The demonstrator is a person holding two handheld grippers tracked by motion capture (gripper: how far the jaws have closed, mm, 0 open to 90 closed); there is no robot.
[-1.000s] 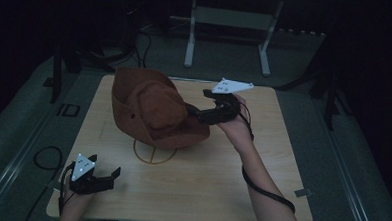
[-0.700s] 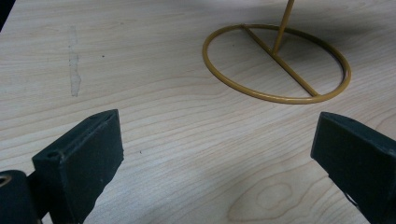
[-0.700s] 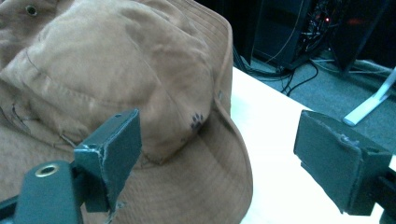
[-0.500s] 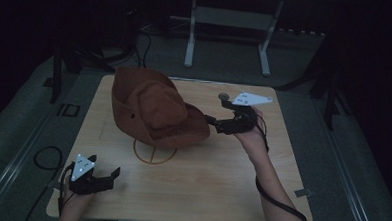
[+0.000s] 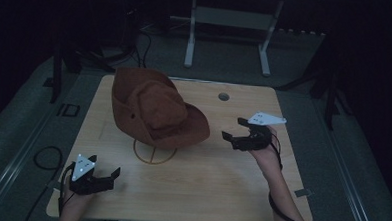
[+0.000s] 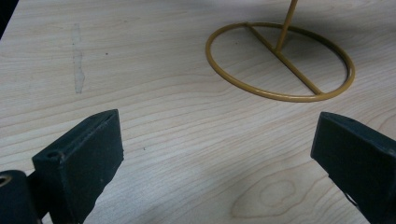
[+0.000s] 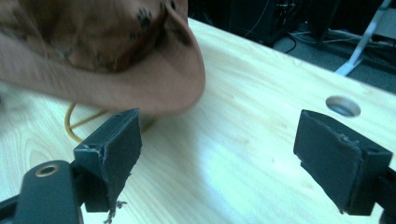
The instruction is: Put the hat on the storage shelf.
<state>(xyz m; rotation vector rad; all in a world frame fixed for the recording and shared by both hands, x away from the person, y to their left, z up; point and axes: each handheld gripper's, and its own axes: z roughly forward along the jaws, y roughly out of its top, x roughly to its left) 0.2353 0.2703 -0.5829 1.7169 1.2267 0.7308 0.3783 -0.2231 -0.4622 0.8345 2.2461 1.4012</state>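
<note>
A pale wooden table (image 5: 190,190) is sitting in a dim room, a round cable hole (image 5: 223,96) near its far edge. A brown hat (image 5: 154,111) is resting tilted on a yellow wire stand (image 5: 154,153) left of the table's middle — its brim is hanging over the stand's ring base. The right gripper (image 5: 233,128) is hovering just beside the brim, apart from it, jaws spread wide and holding nothing. The left gripper (image 5: 112,176) is waiting at the near left corner — jaws likewise gaping, facing the stand's ring.
</note>
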